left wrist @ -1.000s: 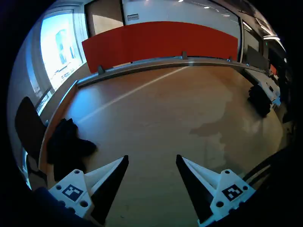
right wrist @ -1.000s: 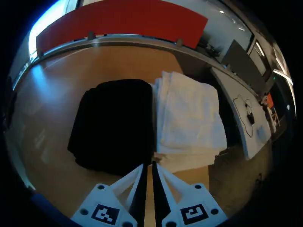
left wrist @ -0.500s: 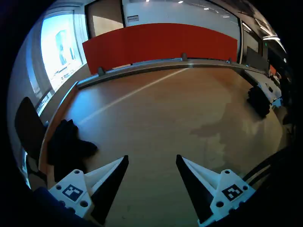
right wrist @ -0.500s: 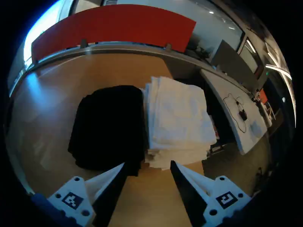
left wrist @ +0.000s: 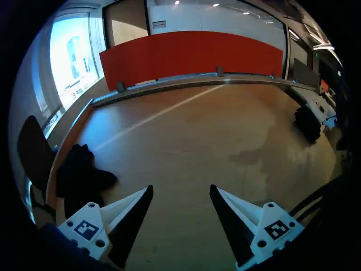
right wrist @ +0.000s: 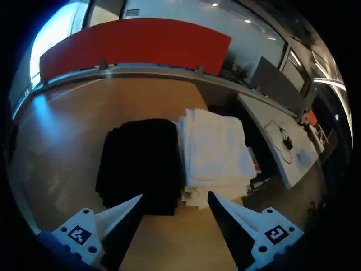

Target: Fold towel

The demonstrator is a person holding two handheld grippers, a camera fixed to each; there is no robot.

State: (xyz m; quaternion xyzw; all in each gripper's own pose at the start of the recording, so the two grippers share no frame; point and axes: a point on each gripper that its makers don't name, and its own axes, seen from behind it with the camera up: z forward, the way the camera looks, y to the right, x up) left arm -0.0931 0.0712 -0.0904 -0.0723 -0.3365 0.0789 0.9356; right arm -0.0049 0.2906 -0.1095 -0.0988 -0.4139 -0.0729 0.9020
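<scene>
In the right gripper view, a stack of folded black towels [right wrist: 140,165] lies on the wooden table beside a stack of folded white towels [right wrist: 216,153]. My right gripper [right wrist: 176,198] hovers open just in front of both stacks, nothing between its fingers. In the left gripper view, my left gripper [left wrist: 180,190] stands open over bare wooden tabletop [left wrist: 198,131]. A crumpled dark towel [left wrist: 81,174] lies at the table's left edge, left of the left finger. Another dark pile [left wrist: 309,123] sits at the far right edge.
A red partition [left wrist: 194,52] runs along the table's far edge. A dark chair back [left wrist: 31,153] stands at the left beyond the table. A neighbouring white desk [right wrist: 280,140] with a cable lies to the right of the stacks.
My right gripper went from shut to open and drew back a little from the two stacks. The left gripper has barely moved.
</scene>
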